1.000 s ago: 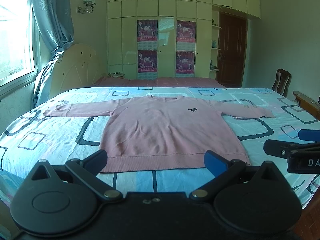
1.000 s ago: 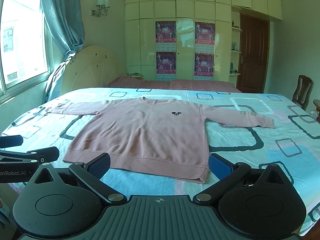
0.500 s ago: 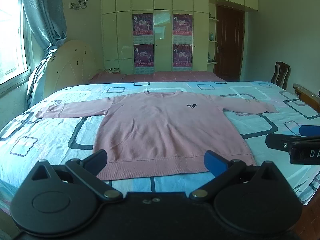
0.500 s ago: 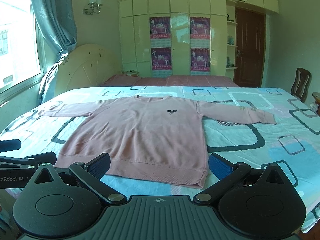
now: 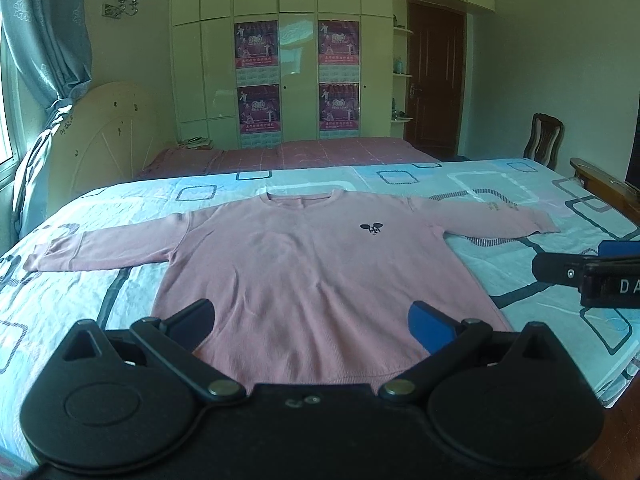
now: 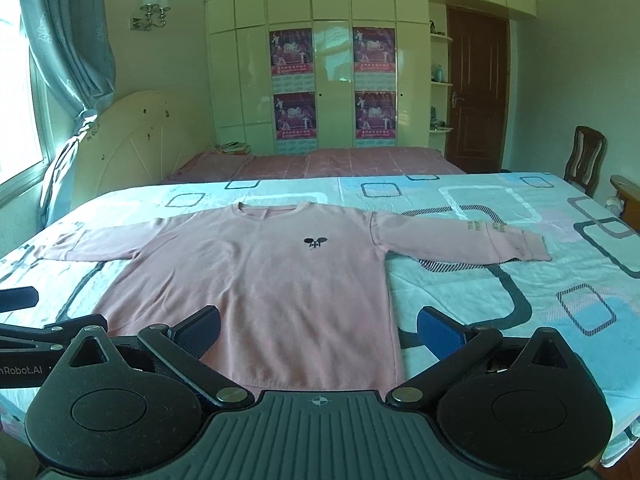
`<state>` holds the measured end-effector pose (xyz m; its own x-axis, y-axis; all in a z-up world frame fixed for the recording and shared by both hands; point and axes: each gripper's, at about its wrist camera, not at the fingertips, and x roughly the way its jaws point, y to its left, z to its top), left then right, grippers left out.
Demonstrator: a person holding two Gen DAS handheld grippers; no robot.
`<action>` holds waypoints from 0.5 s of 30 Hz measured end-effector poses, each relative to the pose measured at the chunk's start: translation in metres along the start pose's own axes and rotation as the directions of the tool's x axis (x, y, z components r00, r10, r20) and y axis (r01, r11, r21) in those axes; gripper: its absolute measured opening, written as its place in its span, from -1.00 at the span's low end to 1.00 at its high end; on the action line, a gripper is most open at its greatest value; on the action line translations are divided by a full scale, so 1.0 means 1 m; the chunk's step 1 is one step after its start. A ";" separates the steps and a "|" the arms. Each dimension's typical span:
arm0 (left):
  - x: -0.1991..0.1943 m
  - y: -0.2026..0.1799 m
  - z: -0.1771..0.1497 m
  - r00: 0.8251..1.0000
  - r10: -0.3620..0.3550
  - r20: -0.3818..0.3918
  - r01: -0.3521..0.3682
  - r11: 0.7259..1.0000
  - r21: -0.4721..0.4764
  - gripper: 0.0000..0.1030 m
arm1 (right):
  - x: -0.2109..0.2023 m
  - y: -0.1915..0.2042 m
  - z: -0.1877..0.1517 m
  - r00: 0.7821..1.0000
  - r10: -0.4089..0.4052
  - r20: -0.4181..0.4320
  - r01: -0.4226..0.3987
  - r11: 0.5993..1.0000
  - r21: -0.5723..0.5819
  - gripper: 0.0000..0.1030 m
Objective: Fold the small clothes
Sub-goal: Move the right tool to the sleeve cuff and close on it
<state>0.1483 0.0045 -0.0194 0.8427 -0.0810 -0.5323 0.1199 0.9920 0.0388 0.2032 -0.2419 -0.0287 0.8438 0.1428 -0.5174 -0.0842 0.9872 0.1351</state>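
"nRobot.AI" on left tongs (image 6: 24,370); "DA" on right tongs (image 5: 612,286); posters (image 5: 256,46) read "2010"

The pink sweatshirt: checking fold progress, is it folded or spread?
Spread: the pink sweatshirt lies flat on the bed, both sleeves out sideways.

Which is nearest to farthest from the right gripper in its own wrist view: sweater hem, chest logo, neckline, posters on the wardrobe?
From the right gripper, jaws open:
1. Sweater hem, just ahead, between the fingers.
2. Chest logo, mid-sweater, centre.
3. Neckline, far edge of the pink sweater.
4. Posters, on the wardrobe at the back wall.
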 end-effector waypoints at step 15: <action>0.088 0.009 0.027 0.993 -0.088 -0.076 0.086 0.996 -0.020 0.99 | 0.071 -0.064 0.033 0.985 -0.164 0.044 0.157 0.979 0.130 1.00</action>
<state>0.2377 0.0033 -0.0435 0.7863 -0.1600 -0.5968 0.1816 0.9831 -0.0243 0.2857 -0.2971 -0.0458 0.8685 -0.0244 -0.4950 0.1192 0.9798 0.1608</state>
